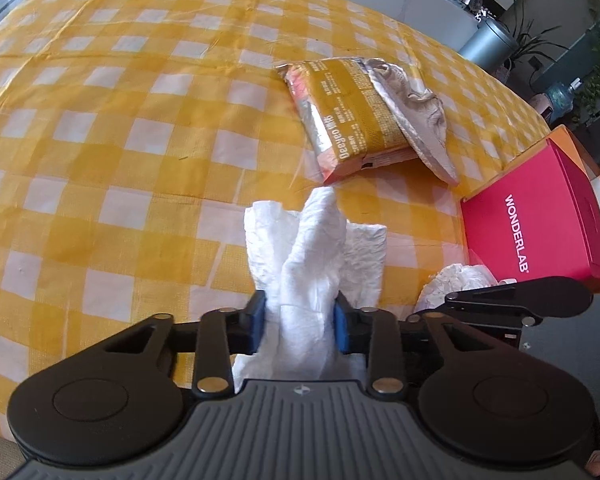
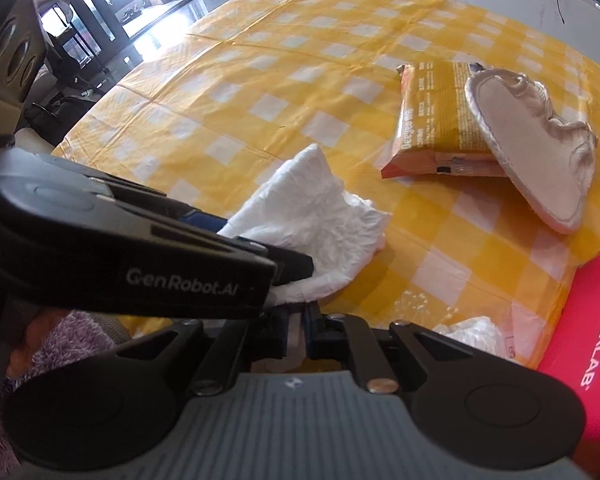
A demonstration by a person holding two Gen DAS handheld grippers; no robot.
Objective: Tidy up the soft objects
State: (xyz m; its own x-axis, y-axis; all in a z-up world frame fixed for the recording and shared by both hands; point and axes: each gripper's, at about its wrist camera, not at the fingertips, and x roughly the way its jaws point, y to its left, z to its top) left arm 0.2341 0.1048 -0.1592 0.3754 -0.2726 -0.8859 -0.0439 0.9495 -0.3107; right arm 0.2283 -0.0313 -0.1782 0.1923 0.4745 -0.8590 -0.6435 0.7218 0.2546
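Holding the white cloth [image 1: 300, 264] at its near end, the left gripper [image 1: 300, 322] has its blue pads [image 1: 257, 322] pressed against both sides of a bunched-up fold. The cloth lies on the yellow checked tablecloth [image 1: 120, 140], close to the near edge of the table. Its long side runs straight away from the left gripper, and its far tip points toward the tissue pack [image 1: 342, 116].

The right gripper [image 2: 298, 338] is clenched almost all the way, and a thin bit of the same cloth sits between its blue pads in the right wrist view. So both grippers hold the near end, side by side, and the left one has the thicker part. The rest of the cloth spreads out flat and wrinkled beyond them.

A pale cloud-shaped pillow [image 2: 536, 148] leans on the tissue pack, well apart from the cloth. A pink box [image 1: 540, 232] sits off to the right, and a second crumpled white piece [image 1: 456, 280] lies just beside it.

I think the next move is a fold or a lift, and it goes along that long line away from the grippers.
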